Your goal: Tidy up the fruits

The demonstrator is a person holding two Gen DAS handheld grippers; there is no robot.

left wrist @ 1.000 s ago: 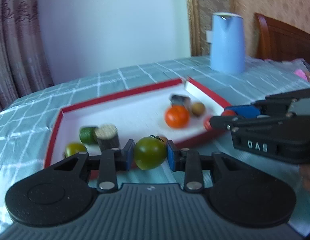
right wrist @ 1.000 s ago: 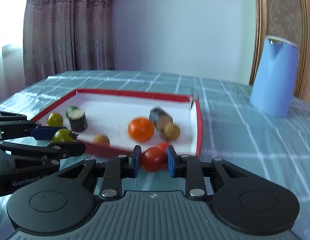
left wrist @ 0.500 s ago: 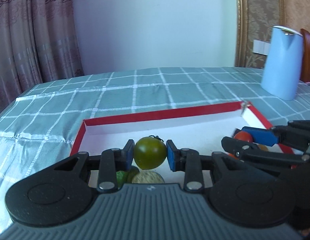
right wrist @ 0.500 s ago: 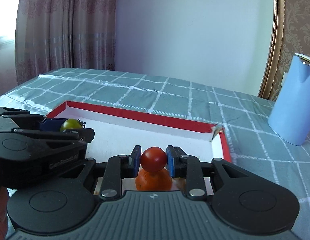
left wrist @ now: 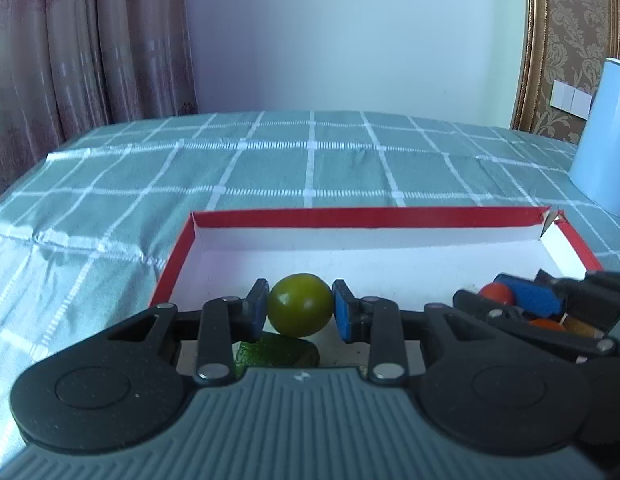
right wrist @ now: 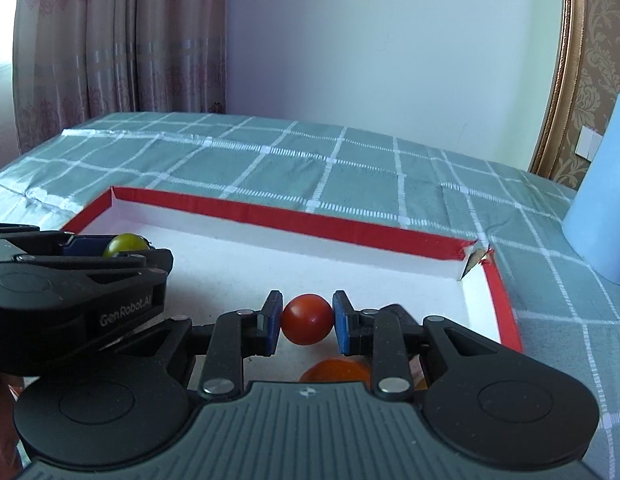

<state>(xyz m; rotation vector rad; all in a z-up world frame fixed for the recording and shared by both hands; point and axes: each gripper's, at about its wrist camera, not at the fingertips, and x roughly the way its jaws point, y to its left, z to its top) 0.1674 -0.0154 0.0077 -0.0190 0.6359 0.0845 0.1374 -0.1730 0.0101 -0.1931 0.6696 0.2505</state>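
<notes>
My left gripper [left wrist: 300,306] is shut on a green tomato [left wrist: 300,304], held above the white floor of the red-rimmed tray [left wrist: 366,214]. Under it lies another green fruit [left wrist: 276,352], partly hidden by the gripper body. My right gripper [right wrist: 306,318] is shut on a small red tomato [right wrist: 307,319] over the same tray [right wrist: 294,216], with an orange fruit [right wrist: 336,370] below it. In the right wrist view the left gripper [right wrist: 128,245] shows at the left with its green tomato [right wrist: 126,244]. In the left wrist view the right gripper [left wrist: 500,296] shows at the right with the red tomato [left wrist: 496,293].
A light blue jug [left wrist: 602,136] stands on the checked green tablecloth [left wrist: 310,160] to the right of the tray, also seen as the jug [right wrist: 602,196] in the right wrist view. Curtains [left wrist: 90,40] hang at the back left. The tray's far right corner [right wrist: 476,258] is torn.
Both grippers have moved forward from the tray's near edge to over its white floor, each keeping its fruit. The fruits in the tray have slid under the gripper bodies.
</notes>
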